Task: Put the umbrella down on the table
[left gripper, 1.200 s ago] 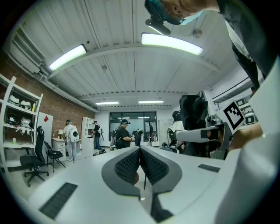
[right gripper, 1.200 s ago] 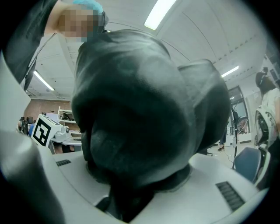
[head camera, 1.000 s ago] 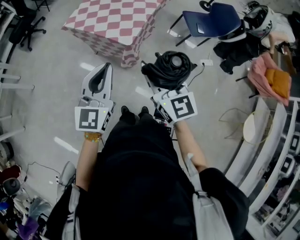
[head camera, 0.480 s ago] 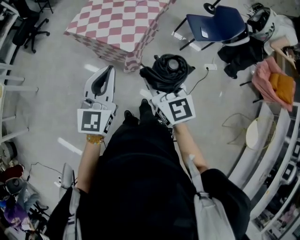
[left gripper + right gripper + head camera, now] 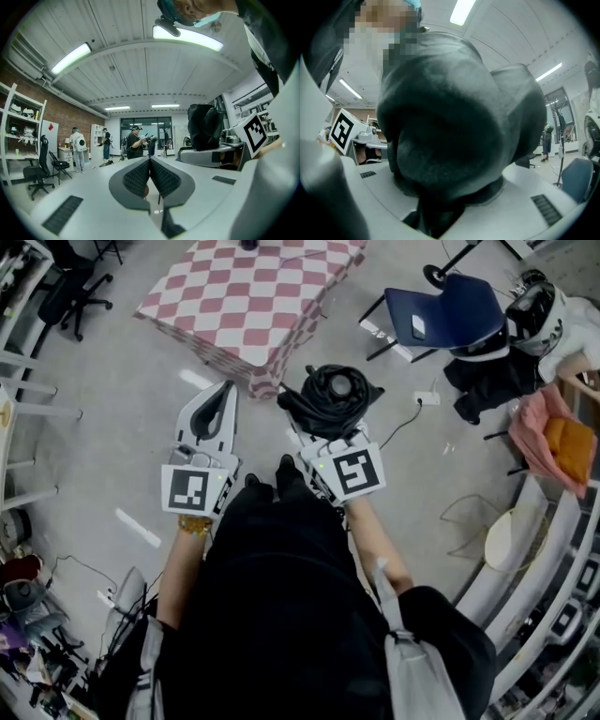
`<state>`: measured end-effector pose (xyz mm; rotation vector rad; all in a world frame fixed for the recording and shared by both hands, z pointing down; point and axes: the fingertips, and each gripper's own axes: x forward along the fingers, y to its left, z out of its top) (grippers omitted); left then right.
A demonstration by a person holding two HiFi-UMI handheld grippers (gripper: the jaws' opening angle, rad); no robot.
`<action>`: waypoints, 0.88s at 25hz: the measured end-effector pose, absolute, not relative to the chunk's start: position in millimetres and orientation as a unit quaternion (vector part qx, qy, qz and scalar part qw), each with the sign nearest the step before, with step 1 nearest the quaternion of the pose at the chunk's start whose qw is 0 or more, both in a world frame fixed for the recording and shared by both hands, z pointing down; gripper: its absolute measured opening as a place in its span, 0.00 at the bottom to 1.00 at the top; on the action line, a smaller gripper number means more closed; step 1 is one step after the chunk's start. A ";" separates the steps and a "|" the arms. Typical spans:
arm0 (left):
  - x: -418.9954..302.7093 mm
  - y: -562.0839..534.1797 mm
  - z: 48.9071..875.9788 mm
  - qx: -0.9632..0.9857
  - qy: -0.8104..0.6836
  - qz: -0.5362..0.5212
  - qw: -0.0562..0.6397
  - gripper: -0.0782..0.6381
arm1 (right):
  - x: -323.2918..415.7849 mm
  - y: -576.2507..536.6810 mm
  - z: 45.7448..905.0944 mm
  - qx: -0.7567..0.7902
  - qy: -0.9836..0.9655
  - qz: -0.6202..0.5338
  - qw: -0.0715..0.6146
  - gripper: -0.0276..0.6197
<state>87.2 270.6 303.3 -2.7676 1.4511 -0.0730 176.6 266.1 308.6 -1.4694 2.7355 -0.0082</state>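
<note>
Holding: the right gripper (image 5: 321, 432) is clamped on the umbrella (image 5: 336, 395), with its jaws spread around the bundle.
Umbrella look: black and folded, the cloth bunched in loose crumpled folds, a round cap facing up.
Umbrella place: in the air over the grey floor (image 5: 122, 427), near the table (image 5: 253, 296) corner but not above it.
Left gripper (image 5: 223, 395): jaws pressed together, nothing between them.
Table: covered with a red-and-white checked cloth.

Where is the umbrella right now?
Head view, centre: the umbrella is clamped in the right hand-held gripper, over the floor, just short of the near corner of the checkered table.
</note>
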 end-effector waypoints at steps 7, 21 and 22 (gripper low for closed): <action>81.0 251.9 307.9 -0.878 0.478 -0.024 0.005 0.13 | 173.5 245.4 312.5 -0.460 0.888 -0.007 0.005 0.33; 18.3 187.4 298.1 -0.888 0.461 0.008 0.000 0.13 | 118.9 182.3 312.5 -0.480 0.877 -0.010 -0.013 0.33; 13.0 184.4 298.7 -0.889 0.458 0.008 -0.001 0.13 | 113.9 178.8 312.0 -0.484 0.875 -0.010 -0.015 0.33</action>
